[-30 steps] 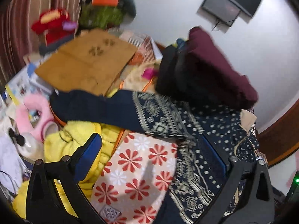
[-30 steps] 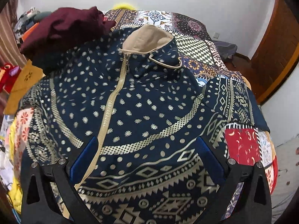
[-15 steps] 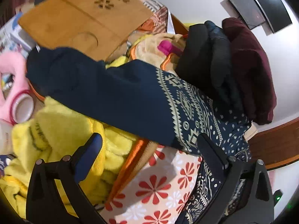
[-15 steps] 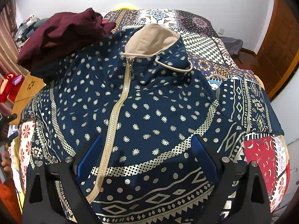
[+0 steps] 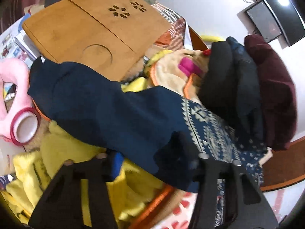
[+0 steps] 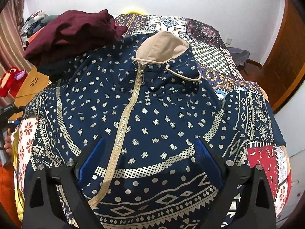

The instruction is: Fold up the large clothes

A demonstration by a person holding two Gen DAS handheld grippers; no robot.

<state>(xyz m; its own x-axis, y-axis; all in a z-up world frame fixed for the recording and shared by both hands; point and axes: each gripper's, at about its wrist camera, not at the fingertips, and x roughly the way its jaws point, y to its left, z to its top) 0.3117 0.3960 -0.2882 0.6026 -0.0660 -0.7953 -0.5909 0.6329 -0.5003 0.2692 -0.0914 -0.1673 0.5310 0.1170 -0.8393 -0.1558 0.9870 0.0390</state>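
Note:
A navy zip hoodie [image 6: 148, 118] with a cream pattern and a beige hood lies spread face up on the bed. Its left sleeve [image 5: 106, 110] stretches out over the bedside clutter in the left wrist view. My left gripper [image 5: 158, 164] has its jaws around the sleeve's lower edge, and dark cloth bunches between the fingers. My right gripper [image 6: 148, 160] is open and empty, hovering over the hoodie's front near the zip.
A maroon garment [image 6: 72, 32] on dark clothes lies on the hoodie's left shoulder, and shows in the left wrist view [image 5: 272, 87]. A wooden lap desk [image 5: 91, 28], yellow plush [image 5: 63, 158] and pink toy [image 5: 13, 87] crowd the bedside. A patchwork bedspread [image 6: 205, 53] covers the bed.
My left gripper moved down onto the sleeve and narrowed around its lower edge. My right gripper pulled back slightly and stayed open over the hoodie.

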